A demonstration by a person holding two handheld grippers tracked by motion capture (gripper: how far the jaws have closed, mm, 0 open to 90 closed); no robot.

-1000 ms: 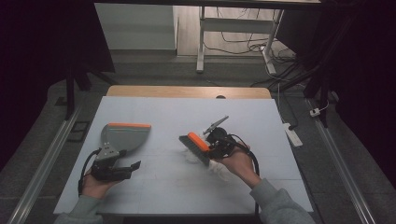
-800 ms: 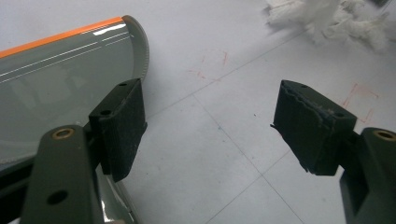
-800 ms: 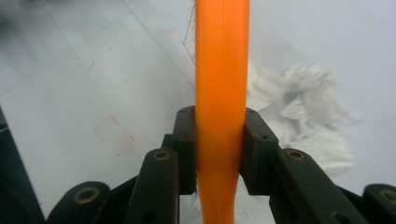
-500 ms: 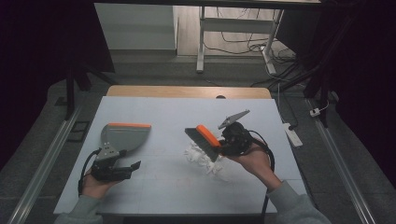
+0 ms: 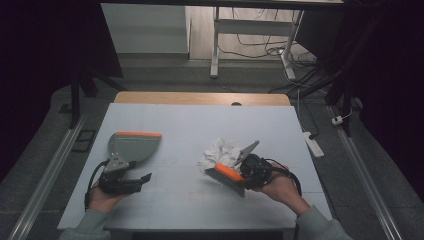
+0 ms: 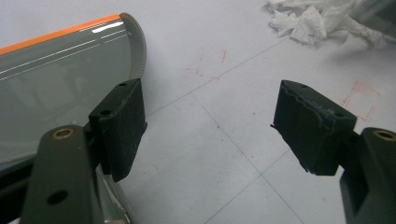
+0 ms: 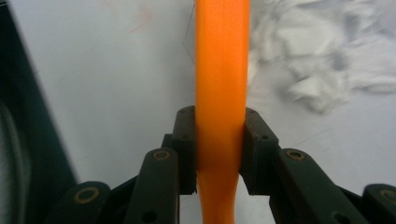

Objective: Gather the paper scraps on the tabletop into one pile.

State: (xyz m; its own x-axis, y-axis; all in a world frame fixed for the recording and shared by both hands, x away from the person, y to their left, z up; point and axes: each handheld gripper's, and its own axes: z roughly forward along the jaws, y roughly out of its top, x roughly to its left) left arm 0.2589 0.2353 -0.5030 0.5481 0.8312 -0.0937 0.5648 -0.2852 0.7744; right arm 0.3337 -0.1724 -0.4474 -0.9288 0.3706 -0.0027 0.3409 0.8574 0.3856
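Observation:
A grey dustpan (image 5: 134, 145) with an orange lip lies on the left of the white table (image 5: 190, 120). My left gripper (image 5: 142, 180) rests just in front of it, open, with bare tabletop between its jaws (image 6: 210, 112); the dustpan (image 6: 56, 70) lies beside the left jaw. A heap of crumpled white paper (image 5: 220, 151) sits right of centre, also seen as paper (image 6: 322, 18) far off. My right gripper (image 5: 247, 170) is shut on a brush (image 5: 227, 175) with an orange back, held on the near side of the heap. The orange brush (image 7: 220, 70) is clamped in the right gripper (image 7: 219, 140), with paper (image 7: 317, 60) to its right.
A wooden strip (image 5: 200, 98) runs along the table's far edge. Beyond it stands a white desk frame (image 5: 215, 45) with cables on the floor. A power strip (image 5: 313, 145) lies on the floor to the right. Metal rails (image 5: 50, 175) flank the table.
My right gripper carried the brush up over the paper heap and down to its near side. The left gripper and dustpan have stayed put.

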